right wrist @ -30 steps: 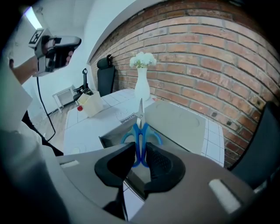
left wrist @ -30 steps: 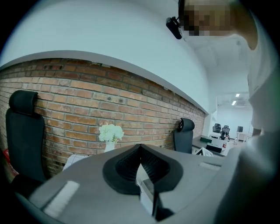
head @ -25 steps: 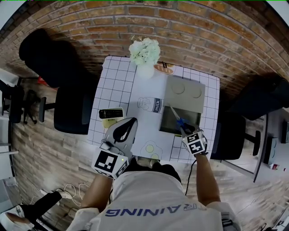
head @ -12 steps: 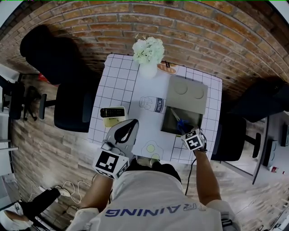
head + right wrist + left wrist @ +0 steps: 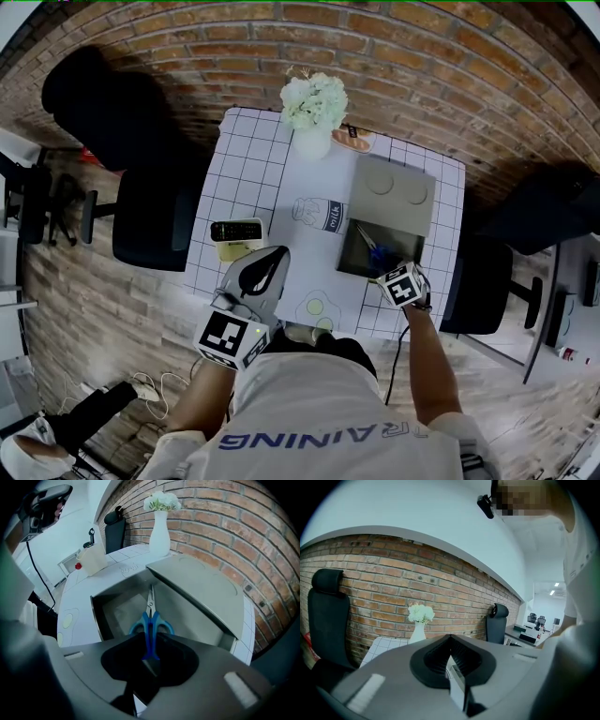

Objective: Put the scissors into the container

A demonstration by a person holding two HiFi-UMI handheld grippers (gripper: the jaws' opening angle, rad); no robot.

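Jaws of the right gripper (image 5: 149,654) are clamped on the blue handles of the scissors (image 5: 151,622). The closed blades point away from the gripper and down into the open container (image 5: 96,607). Whether the tips touch its bottom cannot be told. In the head view the right gripper (image 5: 401,284) sits at the container's (image 5: 349,266) near rim, with the scissors (image 5: 372,250) over the dark opening.

The container's grey lid (image 5: 394,192) is open and lies on its brick-wall side, tilted up as the right gripper view shows it (image 5: 201,590).

Jaws of the left gripper (image 5: 450,642) are pressed together with nothing between them. That gripper (image 5: 270,257) is held over the near edge of the counter (image 5: 251,169), well to the left of the container.

Left of the container, past a milk-carton drawing (image 5: 319,214) printed on the counter's grid cloth, a black remote (image 5: 234,230) rests on a yellow pad (image 5: 237,250). Beyond the container's lid and to its left, a white vase of white flowers (image 5: 312,114) stands upright at the counter's far edge, against the brick wall (image 5: 412,56).
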